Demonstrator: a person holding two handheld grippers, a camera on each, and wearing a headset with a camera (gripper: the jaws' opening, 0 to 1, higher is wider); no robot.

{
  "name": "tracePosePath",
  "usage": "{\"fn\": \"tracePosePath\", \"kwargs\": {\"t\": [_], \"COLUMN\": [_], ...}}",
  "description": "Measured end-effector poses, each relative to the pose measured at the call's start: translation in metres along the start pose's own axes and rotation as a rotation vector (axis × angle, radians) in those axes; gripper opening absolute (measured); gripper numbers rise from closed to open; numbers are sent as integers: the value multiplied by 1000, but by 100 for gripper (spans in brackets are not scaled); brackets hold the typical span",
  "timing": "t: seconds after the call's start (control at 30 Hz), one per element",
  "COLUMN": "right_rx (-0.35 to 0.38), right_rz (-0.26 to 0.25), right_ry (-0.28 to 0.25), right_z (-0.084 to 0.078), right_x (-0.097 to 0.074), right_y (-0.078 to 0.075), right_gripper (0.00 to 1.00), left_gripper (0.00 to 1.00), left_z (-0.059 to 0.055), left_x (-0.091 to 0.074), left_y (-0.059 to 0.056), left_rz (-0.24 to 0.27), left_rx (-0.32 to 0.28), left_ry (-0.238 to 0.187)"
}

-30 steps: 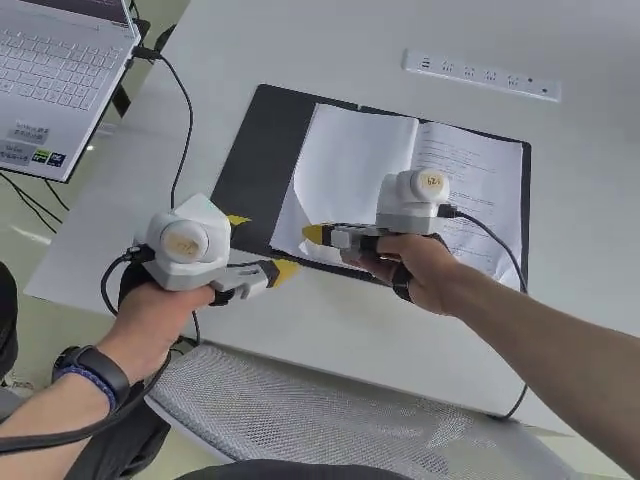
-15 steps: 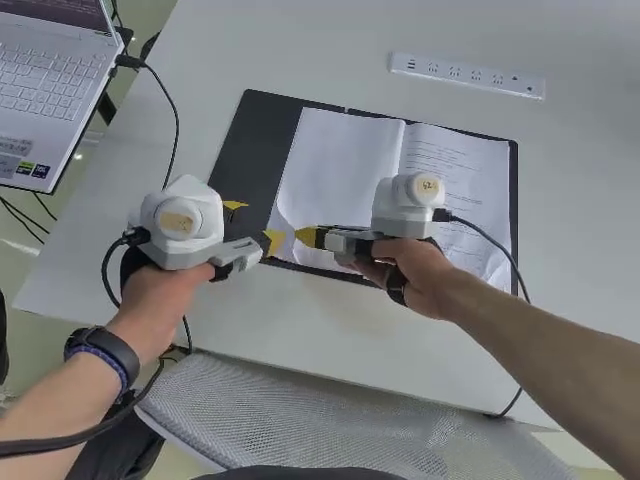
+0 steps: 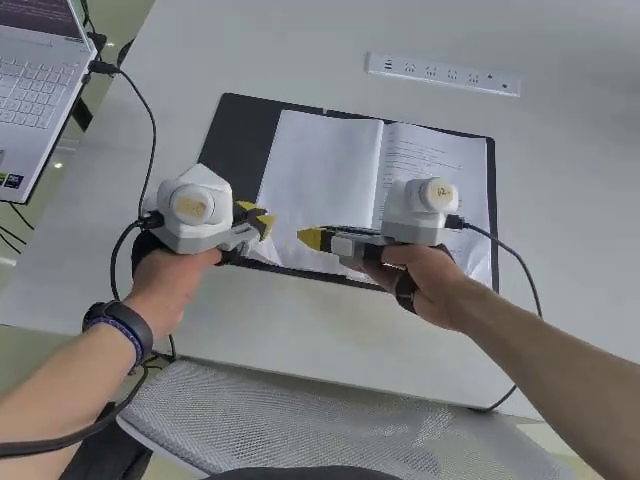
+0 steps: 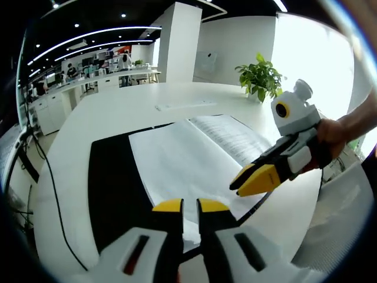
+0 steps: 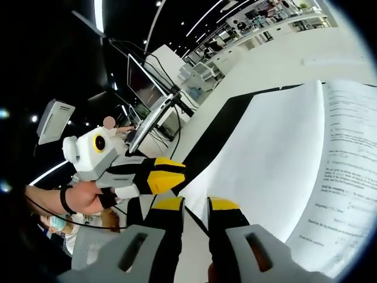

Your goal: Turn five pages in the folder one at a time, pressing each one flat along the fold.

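Judging from how they lay, the left tool [image 3: 256, 220], poised over the lower corner of the blank page [image 3: 320, 180], could have creased that corner or dragged the folder [image 3: 232, 150] across the bench [image 3: 300, 330]. The right tool [image 3: 310, 238], near it at the bottom edge, might have caught two sheets at once. The left jaws stood narrowly parted and empty. The right jaws were likewise slightly apart, gripping nothing. The folder lay open, flat on the bench.
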State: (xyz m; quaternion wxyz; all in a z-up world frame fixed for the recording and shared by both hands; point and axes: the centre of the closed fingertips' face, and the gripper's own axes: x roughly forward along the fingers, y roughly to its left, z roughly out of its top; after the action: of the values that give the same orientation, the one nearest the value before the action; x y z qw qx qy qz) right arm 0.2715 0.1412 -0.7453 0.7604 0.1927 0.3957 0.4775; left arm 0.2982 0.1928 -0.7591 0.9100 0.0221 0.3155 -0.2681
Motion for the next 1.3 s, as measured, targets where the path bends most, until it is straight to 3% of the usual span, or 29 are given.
{"fn": "tracePosePath", "kwargs": {"t": [0.23,0.57,1.0,1.3], "right_rx": [10,5,-15,-32], "right_rz": [-37,-49,-70,-79], "right_ry": [-34,-45,-45,-35], "right_z": [5,11,30,43], "right_x": [-24,-33,-36,-29], "right_y": [-18,-31,-54,-71], "right_gripper": [13,14,12,10], "left_gripper": [0,0,0,0], "left_z": [-28,-53,-51,-51], "left_x": [7,15,13,12], "left_y": [2,1,2,3], "left_rz": [3,6,13,25], "left_rx": [3,33,20,1], "left_ry": [66,143,124,116]}}
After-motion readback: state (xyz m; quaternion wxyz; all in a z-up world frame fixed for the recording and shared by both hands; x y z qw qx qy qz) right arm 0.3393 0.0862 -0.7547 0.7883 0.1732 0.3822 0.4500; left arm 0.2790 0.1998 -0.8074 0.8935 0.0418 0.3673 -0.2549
